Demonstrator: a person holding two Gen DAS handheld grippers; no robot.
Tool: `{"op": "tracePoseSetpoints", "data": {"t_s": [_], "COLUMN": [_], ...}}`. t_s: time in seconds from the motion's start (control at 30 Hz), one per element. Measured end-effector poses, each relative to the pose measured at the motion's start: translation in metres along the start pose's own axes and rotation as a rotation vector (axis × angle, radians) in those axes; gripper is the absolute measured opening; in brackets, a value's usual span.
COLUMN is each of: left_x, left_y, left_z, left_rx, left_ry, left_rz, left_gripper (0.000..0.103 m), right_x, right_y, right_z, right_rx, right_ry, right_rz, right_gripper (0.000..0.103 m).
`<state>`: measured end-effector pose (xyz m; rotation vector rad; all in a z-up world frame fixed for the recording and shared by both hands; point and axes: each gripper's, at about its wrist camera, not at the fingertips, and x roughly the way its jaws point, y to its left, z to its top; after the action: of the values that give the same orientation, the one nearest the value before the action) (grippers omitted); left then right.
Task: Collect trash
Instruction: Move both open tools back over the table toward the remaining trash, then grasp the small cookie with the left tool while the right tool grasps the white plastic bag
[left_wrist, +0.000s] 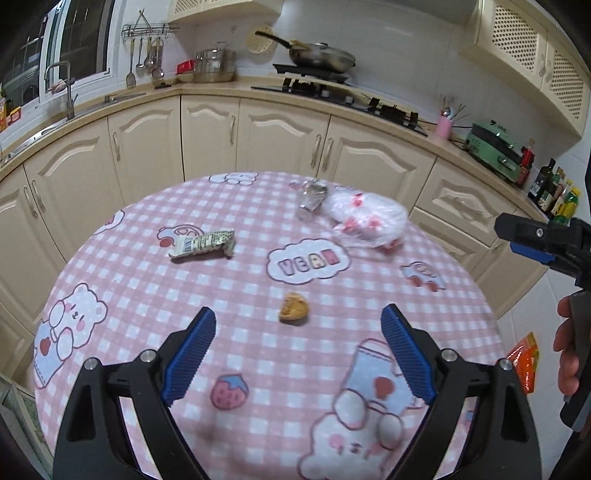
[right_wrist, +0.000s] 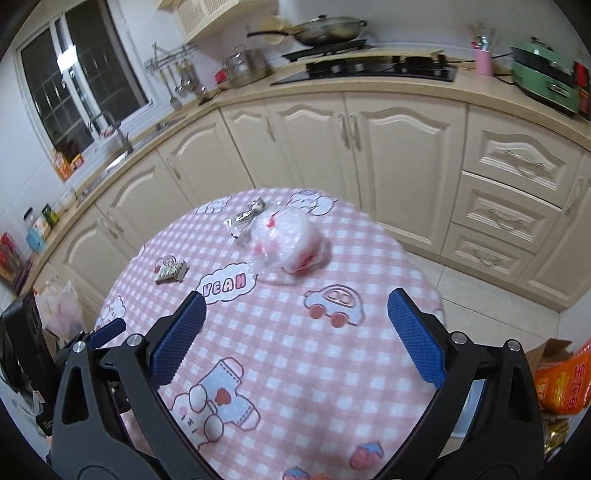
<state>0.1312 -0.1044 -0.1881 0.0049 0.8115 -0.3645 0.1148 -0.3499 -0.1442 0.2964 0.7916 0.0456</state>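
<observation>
Both grippers hang above the round counter (left_wrist: 122, 236) with the pink checked cloth, pointing down at a slant, probably so that each camera sees all the trash before a choice is made. The left gripper (left_wrist: 298, 350) has its jaws wide apart and nothing between them; the right gripper (right_wrist: 295, 332) is wide and empty too.

The trash lies spread over the cloth, each piece apart from the others except two. A small brown crumpled piece (left_wrist: 293, 313) is nearest, just in front of the left gripper and almost on the line between its fingers, so I judge it is the easiest first pick. A flattened green-and-white wrapper (left_wrist: 202, 244) lies farther to the left. At the far side a crumpled silver foil (left_wrist: 313, 197) touches a white plastic bag with pink print (left_wrist: 365, 218); in the right wrist view this pair stands straight ahead, so the right gripper seems placed for it.

The bag is soft and loose, so it may slip or drag the foil.

No piece is collected yet. I cannot see a bin for certain.
</observation>
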Motion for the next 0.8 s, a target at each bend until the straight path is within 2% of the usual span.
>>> {"op": "tracePoseSetpoints", "data": {"t_s": [0.23, 0.27, 0.3, 0.33, 0.37, 0.43, 0.5, 0.53, 0.57, 0.6, 0.63, 0.67, 0.7, 0.8], "left_x": [0.049, 0.055, 0.06, 0.068, 0.075, 0.08, 0.081, 0.081, 0.081, 0.08, 0.077, 0.076, 0.073, 0.063], "left_y": [0.003, 0.003, 0.003, 0.002, 0.002, -0.003, -0.007, -0.005, -0.003, -0.002, 0.0, 0.0, 0.001, 0.001], "left_z": [0.004, 0.004, 0.005, 0.005, 0.004, 0.002, 0.0, 0.0, 0.0, 0.0, -0.001, -0.001, -0.002, -0.002], "left_rx": [0.027, 0.027, 0.026, 0.026, 0.026, 0.063, 0.089, 0.075, 0.061, 0.051, 0.048, 0.046, 0.041, 0.033], "left_ry": [0.066, 0.073, 0.083, 0.108, 0.13, 0.126, 0.125, 0.124, 0.124, 0.122, 0.117, 0.112, 0.108, 0.091], "left_rz": [-0.007, -0.013, -0.019, -0.032, -0.049, -0.04, -0.04, -0.055, -0.067, -0.071, -0.067, -0.064, -0.066, -0.068], "left_gripper": [0.088, 0.085, 0.073, 0.065, 0.05, 0.042, 0.022, 0.022, 0.022, 0.022, 0.022, 0.022, 0.022, 0.022], "right_x": [0.064, 0.07, 0.08, 0.095, 0.102, 0.124, 0.144, 0.156, 0.163, 0.166, 0.165, 0.163, 0.16, 0.148], "right_y": [0.007, 0.007, 0.007, 0.009, 0.01, 0.014, 0.015, 0.014, 0.012, 0.01, 0.01, 0.008, 0.005, 0.001], "right_z": [0.011, 0.013, 0.017, 0.021, 0.024, 0.031, 0.036, 0.037, 0.036, 0.034, 0.033, 0.032, 0.028, 0.018], "right_rx": [-0.053, -0.06, -0.07, -0.087, -0.101, -0.126, -0.144, -0.145, -0.132, -0.118, -0.113, -0.091, -0.071, -0.073], "right_ry": [0.075, 0.081, 0.091, 0.109, 0.118, 0.132, 0.163, 0.178, 0.198, 0.205, 0.197, 0.207, 0.205, 0.186], "right_rz": [-0.022, -0.025, -0.03, -0.04, -0.045, -0.05, -0.046, -0.03, -0.018, -0.024, -0.017, 0.018, 0.053, 0.051], "right_gripper": [0.097, 0.097, 0.097, 0.097, 0.097, 0.097, 0.097, 0.096, 0.086, 0.065, 0.059, 0.045, 0.041, 0.041]}}
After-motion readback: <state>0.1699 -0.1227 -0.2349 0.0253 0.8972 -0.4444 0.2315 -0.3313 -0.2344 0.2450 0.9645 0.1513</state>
